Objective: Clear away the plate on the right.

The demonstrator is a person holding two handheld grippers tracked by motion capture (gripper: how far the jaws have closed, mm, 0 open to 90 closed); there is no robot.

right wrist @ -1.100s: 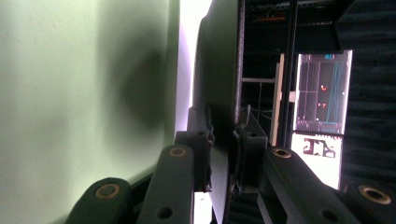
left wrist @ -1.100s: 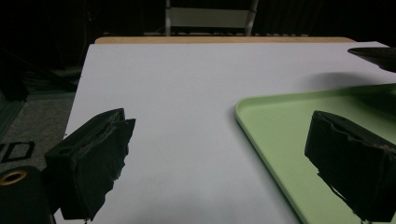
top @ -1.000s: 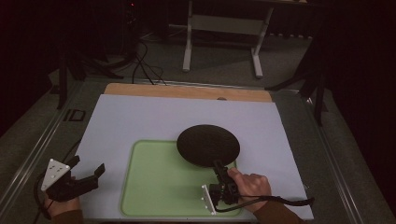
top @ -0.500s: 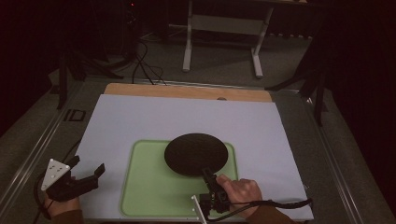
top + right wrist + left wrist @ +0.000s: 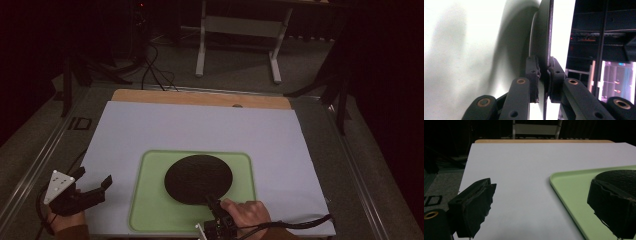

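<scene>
Your right hand (image 5: 248,215) sits at the table's near edge, about six o'clock from the black plate (image 5: 198,179), knuckles up, with the right gripper (image 5: 213,202) pointing away from you toward twelve o'clock. In the right gripper view its jaws are pinched tight on the plate's rim (image 5: 547,45), one pad on each face, and the camera is rolled so the plate stands edge-on in that view.

Your left hand (image 5: 64,220) rests at the table's near left corner, at roughly nine o'clock from the green tray (image 5: 150,200) and well apart from it. The left gripper (image 5: 92,184) angles toward one or two o'clock, its jaws spread wide with nothing between them; the left gripper view shows white table cover (image 5: 524,170) in the gap.

You have one plate, lying over the tray's middle, and one tray, which sits on the near half of the white cover. You have two grippers, one in each hand. A wooden strip (image 5: 200,97) runs along the table's far edge.
</scene>
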